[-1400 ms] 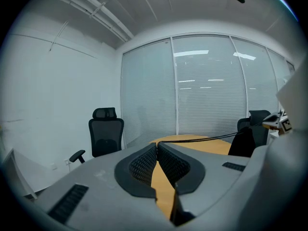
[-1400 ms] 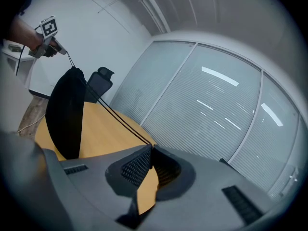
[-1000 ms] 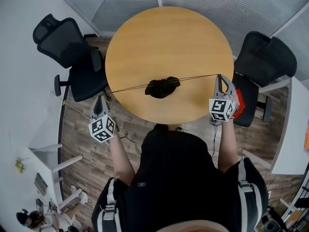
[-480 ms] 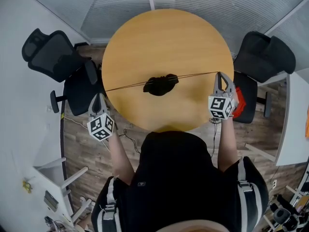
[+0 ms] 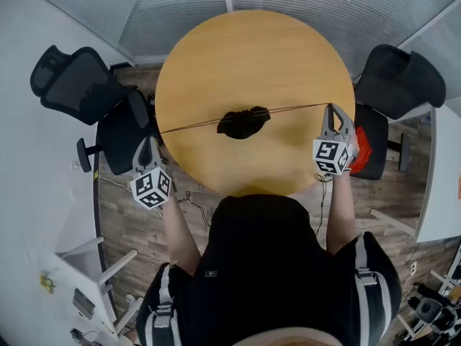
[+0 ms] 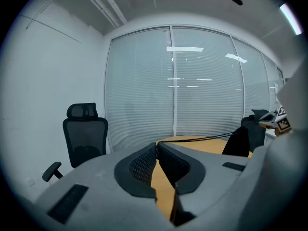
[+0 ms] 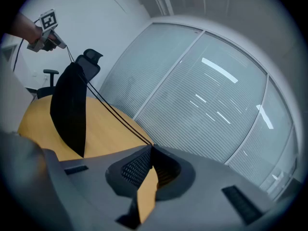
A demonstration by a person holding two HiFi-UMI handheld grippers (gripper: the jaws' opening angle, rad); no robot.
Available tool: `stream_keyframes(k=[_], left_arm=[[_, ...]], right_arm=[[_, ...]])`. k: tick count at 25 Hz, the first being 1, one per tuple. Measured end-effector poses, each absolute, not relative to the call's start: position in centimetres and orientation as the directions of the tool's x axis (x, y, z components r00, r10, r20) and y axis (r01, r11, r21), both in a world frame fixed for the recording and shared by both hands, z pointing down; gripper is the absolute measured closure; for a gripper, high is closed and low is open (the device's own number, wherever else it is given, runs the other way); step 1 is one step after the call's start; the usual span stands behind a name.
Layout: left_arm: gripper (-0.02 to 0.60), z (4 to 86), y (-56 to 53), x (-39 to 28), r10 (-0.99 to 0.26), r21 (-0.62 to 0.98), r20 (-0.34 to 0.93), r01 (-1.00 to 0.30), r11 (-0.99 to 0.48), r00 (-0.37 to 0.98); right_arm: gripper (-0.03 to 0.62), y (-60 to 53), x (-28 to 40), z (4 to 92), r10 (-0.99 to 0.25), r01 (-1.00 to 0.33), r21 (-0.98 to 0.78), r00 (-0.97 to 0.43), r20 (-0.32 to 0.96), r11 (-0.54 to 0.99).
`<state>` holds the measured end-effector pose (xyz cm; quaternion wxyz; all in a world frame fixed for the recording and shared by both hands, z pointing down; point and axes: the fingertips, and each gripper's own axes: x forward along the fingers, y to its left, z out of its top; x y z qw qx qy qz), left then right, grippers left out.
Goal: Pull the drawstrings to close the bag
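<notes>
- Two grippers are working here: the left gripper is hanging off the table's left edge and the right gripper is sitting at its right edge, well apart from each other.
- One round wooden table is lying under the action, with two black office chairs flanking it, the left chair and the right chair.
- One black bag is sitting in the near half of the table, roughly midway between the grippers.
- Two drawstring runs are stretching out taut from the bag: the left drawstring is going to the left gripper, and the right drawstring is going to the right one (the right gripper view is showing that run as two cords side by side).
- The left gripper's jaws are pinching closed on the left drawstring, with the cord leaving right at their tips.
- The right gripper's jaws are likewise clamping tight on the right drawstring at the tips.
- The bag is looking bunched from above, its long axis running left to right along the cord line, which is rising slightly toward the right.
- From the right gripper's side, the bag is hanging below the cords, gathered top up at the strings and body pointing down toward the tabletop.
</notes>
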<state>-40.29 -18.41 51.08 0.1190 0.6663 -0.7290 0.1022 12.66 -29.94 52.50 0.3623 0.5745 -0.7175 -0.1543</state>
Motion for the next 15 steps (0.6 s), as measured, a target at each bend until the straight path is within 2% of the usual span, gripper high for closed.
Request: stream_keyframes(k=[15], left_arm=[[0.558, 52.1, -18.7, -42.8, -0.960, 0.042, 0.278, -0.998, 0.052, -0.039]], right_arm=[[0.530, -28.9, 10.4, 52.0, -0.957, -0.662, 0.709, -0.046, 0.286, 0.243]])
